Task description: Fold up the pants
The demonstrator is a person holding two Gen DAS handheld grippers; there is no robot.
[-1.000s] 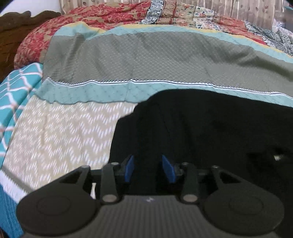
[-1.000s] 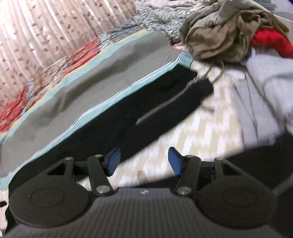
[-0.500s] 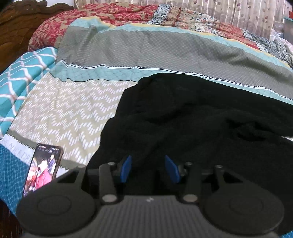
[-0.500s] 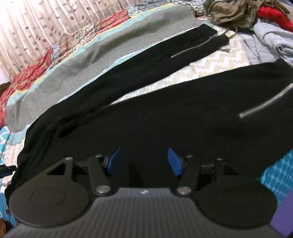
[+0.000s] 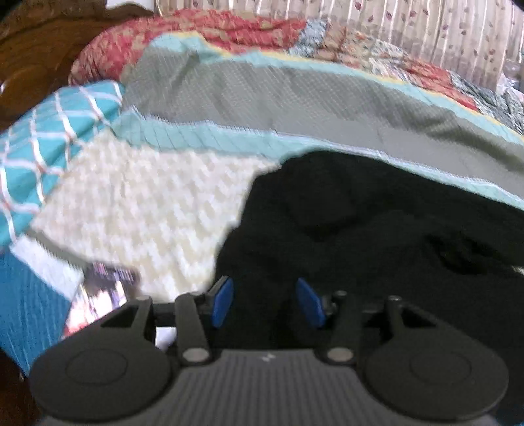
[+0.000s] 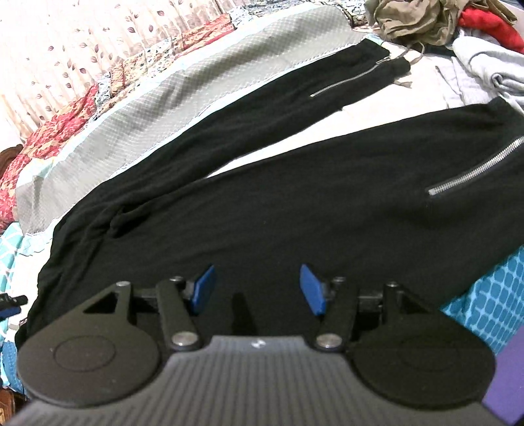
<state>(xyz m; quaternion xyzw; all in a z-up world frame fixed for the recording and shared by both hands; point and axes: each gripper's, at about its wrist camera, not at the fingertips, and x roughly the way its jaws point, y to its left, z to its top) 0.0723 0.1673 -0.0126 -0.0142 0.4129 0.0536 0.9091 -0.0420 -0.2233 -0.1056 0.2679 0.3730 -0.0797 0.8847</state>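
1. At 8 o'clock in the left wrist view, a phone (image 5: 101,295) lay on the bedspread (image 5: 147,209), just beside the dark cloth.
2. The left gripper (image 5: 263,303) hovered over the waist end of the black pants (image 6: 262,203), its fingers apart and holding nothing.
3. The pants lay spread flat on the bed, the two legs running toward 2 o'clock in the right wrist view, each with a zipper (image 6: 475,167) near the cuff.
4. The right gripper (image 6: 258,288) stood over the near leg, fingers wide apart and empty.
5. The cloth looked soft, light and limp, so I judge it would sag; a pinch on the waistband or cuff hem seemed best.
6. A pile of clothes (image 6: 425,19) sat at 1 o'clock.
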